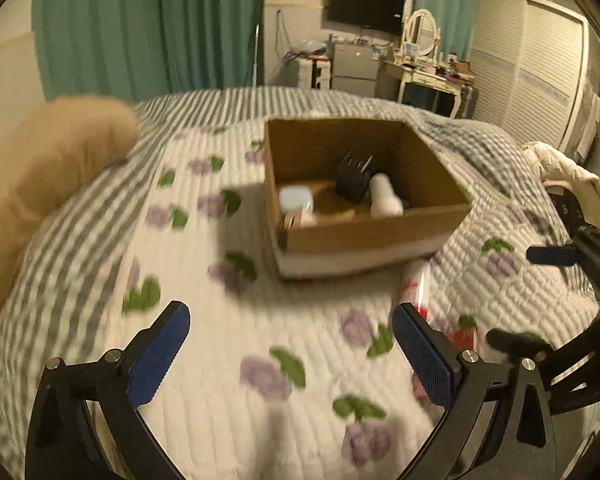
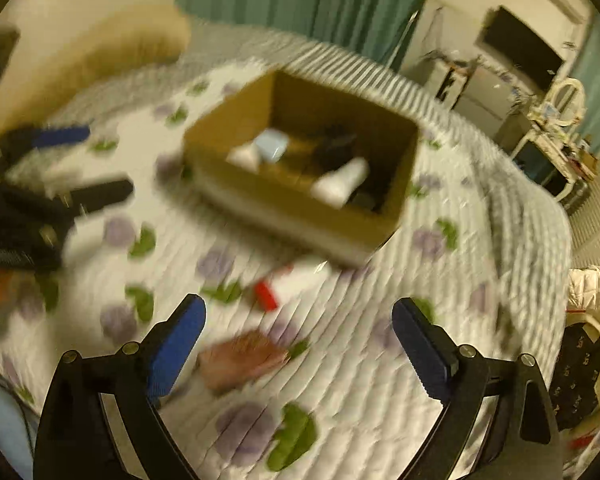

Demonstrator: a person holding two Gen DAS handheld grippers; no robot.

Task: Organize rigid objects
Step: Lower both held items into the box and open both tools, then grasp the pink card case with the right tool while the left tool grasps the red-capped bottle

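**While both claws hang apart over the bed**

Spread wide and gripping nothing: left claw (image 1: 290, 324), blue pads facing each other above the quilt (image 1: 228, 360). Same for the right claw (image 2: 298, 320), fingers parted over the flowered bedding, nothing between them.

Sitting on the bed ahead of both: an open cardboard box (image 1: 364, 236). Inside it, a white bottle (image 1: 384, 196) lying on its side, a black comb-like piece (image 1: 354, 176) just beside it, and a pale blue case (image 1: 296, 198) toward the left wall.

Lying loose on the quilt, outside the box: a white tube with a red cap (image 2: 290, 284) near the box's front wall, and a brownish flat block (image 2: 242, 362) (too blurred to name further) close to the right claw's left finger.

Beyond the bed: green curtains (image 1: 148, 24), a dark screen (image 1: 366, 8) on the wall, a tan pillow (image 1: 60, 152) at the left.
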